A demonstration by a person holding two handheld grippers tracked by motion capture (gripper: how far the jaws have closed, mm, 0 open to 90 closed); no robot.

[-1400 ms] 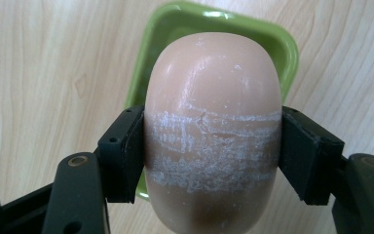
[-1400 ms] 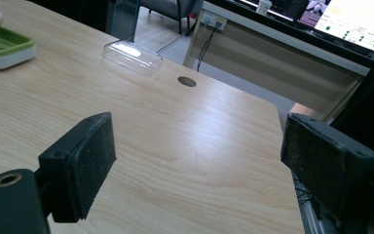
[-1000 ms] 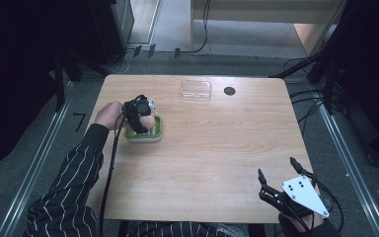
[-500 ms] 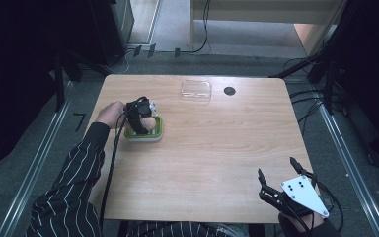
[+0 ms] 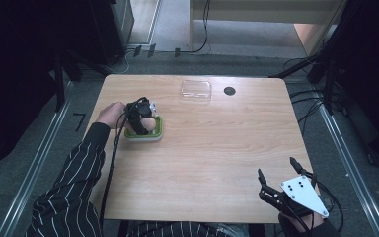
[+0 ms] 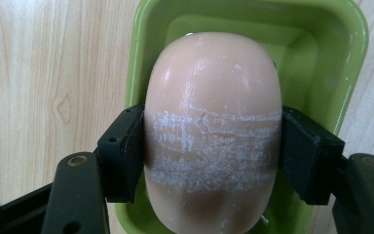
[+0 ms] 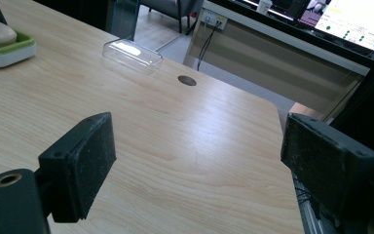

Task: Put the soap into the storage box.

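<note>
Wooden table (image 5: 217, 148) — soap (image 6: 213, 131) gripped over dish (image 6: 341, 58)

Left gripper (image 5: 143, 121) a touch lower over the green rectangular plastic dish (image 5: 144, 133), left of frame centre, jaws clamped on the peach oval soap bar (image 6: 213, 131)

The person wears a dark sleeve (image 5: 76, 173) with thin white stripes, a black cable (image 5: 109, 168) trails from the black left gripper (image 5: 140, 121), and the right gripper (image 5: 281, 180) bears a grey three-cornered plate (image 5: 303, 195).
</note>
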